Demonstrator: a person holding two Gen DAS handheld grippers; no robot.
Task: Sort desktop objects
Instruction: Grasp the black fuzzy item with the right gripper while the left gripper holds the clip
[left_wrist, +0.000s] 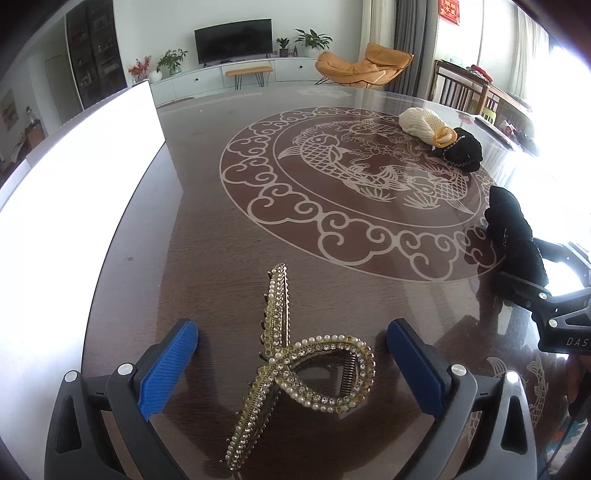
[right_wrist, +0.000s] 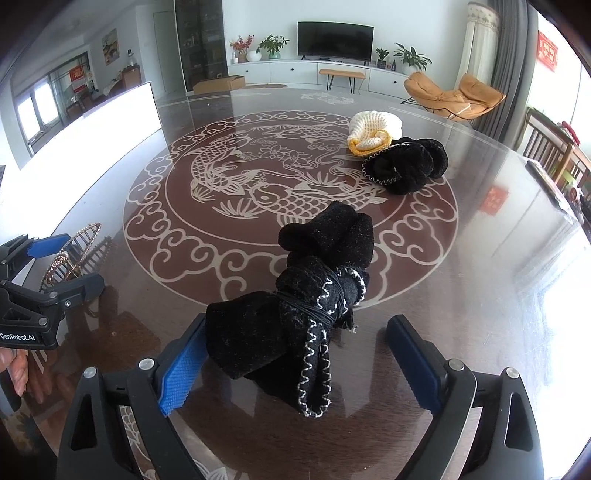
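A gold hair claw clip (left_wrist: 295, 358) set with pearls and stones lies on the dark glass-topped table (left_wrist: 207, 258). My left gripper (left_wrist: 291, 332) stands open around it, with both blue pads clear of it. The clip (right_wrist: 70, 254) also shows at the left edge of the right wrist view. A rolled black sock bundle (right_wrist: 314, 295) with white zigzag stitching lies between the fingers of my open right gripper (right_wrist: 299, 325). The left pad (right_wrist: 184, 365) is against the bundle's side and the right pad stands well apart. The same bundle (left_wrist: 513, 229) appears at the right of the left wrist view.
A cream and yellow sock bundle (right_wrist: 373, 129) and a second black bundle (right_wrist: 406, 166) lie together at the far side of the fish pattern. A bright white panel (left_wrist: 74, 184) runs along the table's left side. A person's hand (right_wrist: 18, 373) holds the left gripper.
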